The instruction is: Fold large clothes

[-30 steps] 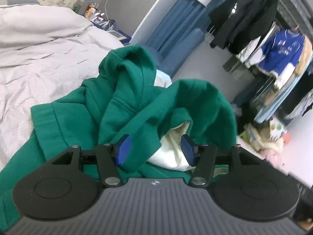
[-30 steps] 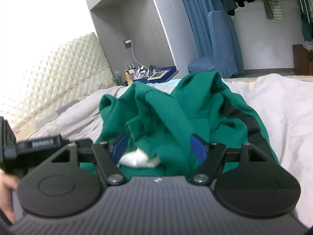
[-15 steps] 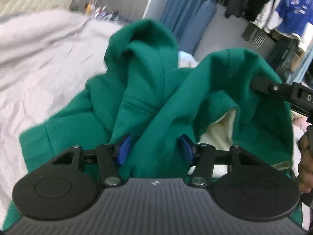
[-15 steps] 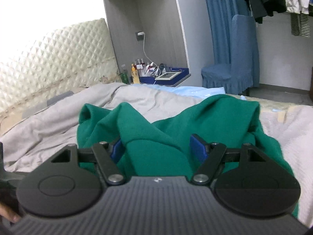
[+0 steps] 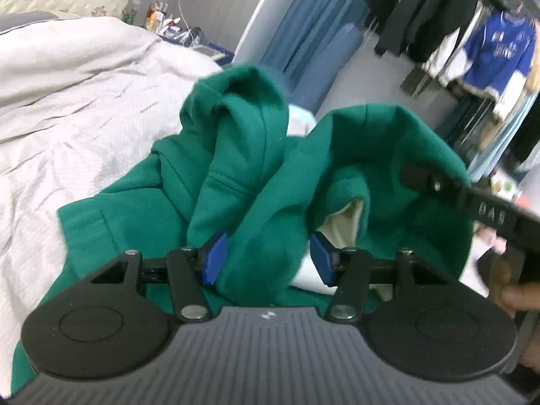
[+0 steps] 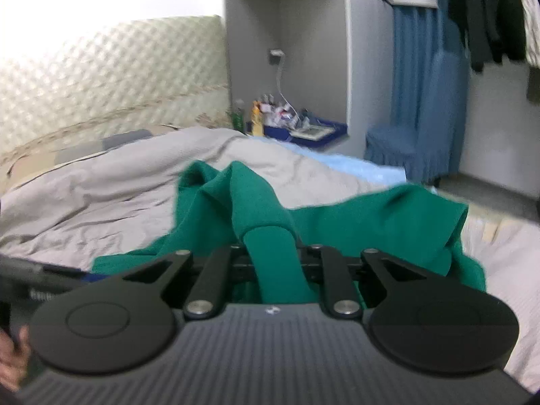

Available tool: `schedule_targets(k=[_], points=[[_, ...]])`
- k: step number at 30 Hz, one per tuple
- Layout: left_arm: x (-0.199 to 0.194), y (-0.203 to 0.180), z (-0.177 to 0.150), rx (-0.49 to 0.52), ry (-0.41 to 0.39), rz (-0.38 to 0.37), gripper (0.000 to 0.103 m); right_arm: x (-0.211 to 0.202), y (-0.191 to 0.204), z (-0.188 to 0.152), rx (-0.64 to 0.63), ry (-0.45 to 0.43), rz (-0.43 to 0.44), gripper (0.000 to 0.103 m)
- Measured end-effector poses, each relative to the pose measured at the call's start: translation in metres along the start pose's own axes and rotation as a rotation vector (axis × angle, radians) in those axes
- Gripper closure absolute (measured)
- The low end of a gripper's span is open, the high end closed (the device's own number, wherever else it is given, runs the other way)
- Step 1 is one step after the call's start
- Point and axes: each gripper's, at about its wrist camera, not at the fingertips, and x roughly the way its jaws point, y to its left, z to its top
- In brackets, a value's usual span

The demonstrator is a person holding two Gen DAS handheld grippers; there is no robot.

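A green hoodie (image 5: 236, 155) with a cream lining lies bunched in two peaks on the grey bed cover (image 5: 67, 118). My left gripper (image 5: 266, 260) is open, and a thick fold of the hoodie sits loosely between its blue pads (image 5: 214, 260). My right gripper (image 6: 271, 253) has its jaws closing tight on a narrow fold of the hoodie (image 6: 371, 222), which hides the pads. In the left wrist view the right gripper (image 5: 415, 175) reaches in from the right onto the nearer peak. The left gripper (image 6: 33, 276) shows at the left edge of the right wrist view.
A quilted headboard (image 6: 101, 77) stands behind the bed (image 6: 101, 195). A nightstand with bottles and a cable (image 6: 287, 121) and a blue covered chair (image 6: 405, 148) stand beyond it. Clothes hang on a rack (image 5: 489, 44) to the right. A person's hand (image 5: 513, 297) holds the right gripper.
My right gripper's jaws have closed from wide apart onto a fold of the hoodie. It has also come into the left wrist view on the right peak. The left jaws kept their width.
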Motion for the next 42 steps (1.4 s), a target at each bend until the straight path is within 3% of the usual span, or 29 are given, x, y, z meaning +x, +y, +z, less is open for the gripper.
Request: schedule_targets(k=[7,11,14,16,20,21,23,25,30,35,38,42], points=[[-0.060,0.015,0.001,-0.122,-0.082,-0.055,0.043,-0.060,0.039,-0.010,-0.108,-0.045,0.041,0.086],[-0.090,0.021,-0.016,-0.186,-0.090,-0.055,0.042,-0.074,0.075,-0.052,-0.200,0.047,0.071,0.086],[-0.100,0.023,-0.025,-0.206,-0.083,-0.052,0.042,-0.072,0.092,-0.085,-0.244,0.168,0.083,0.086],[-0.100,0.020,-0.027,-0.195,-0.082,-0.049,0.041,-0.065,0.099,-0.104,-0.273,0.267,0.068,0.084],[-0.094,0.007,-0.029,-0.116,-0.080,-0.037,0.040,-0.064,0.101,-0.117,-0.256,0.327,0.034,0.074],[-0.090,0.005,-0.030,-0.109,-0.071,-0.030,0.040,-0.065,0.101,-0.114,-0.240,0.325,0.035,0.072],[-0.082,0.006,-0.032,-0.112,-0.059,-0.013,0.040,-0.071,0.094,-0.107,-0.173,0.320,0.081,0.050],[-0.083,0.008,-0.032,-0.121,-0.089,0.014,0.040,-0.077,0.089,-0.102,-0.103,0.311,0.132,0.039],[-0.095,0.016,-0.026,-0.178,-0.155,-0.027,0.039,-0.097,0.067,-0.097,0.015,0.262,0.173,0.038],[-0.081,0.027,-0.025,-0.236,-0.097,-0.018,0.035,-0.105,0.036,-0.083,0.225,0.181,0.179,0.030],[-0.067,0.034,-0.025,-0.278,-0.062,-0.016,0.035,-0.107,0.009,-0.078,0.373,0.124,0.195,0.030],[-0.046,0.035,-0.020,-0.270,-0.045,-0.008,0.035,-0.096,-0.021,-0.081,0.493,0.101,0.097,0.029]])
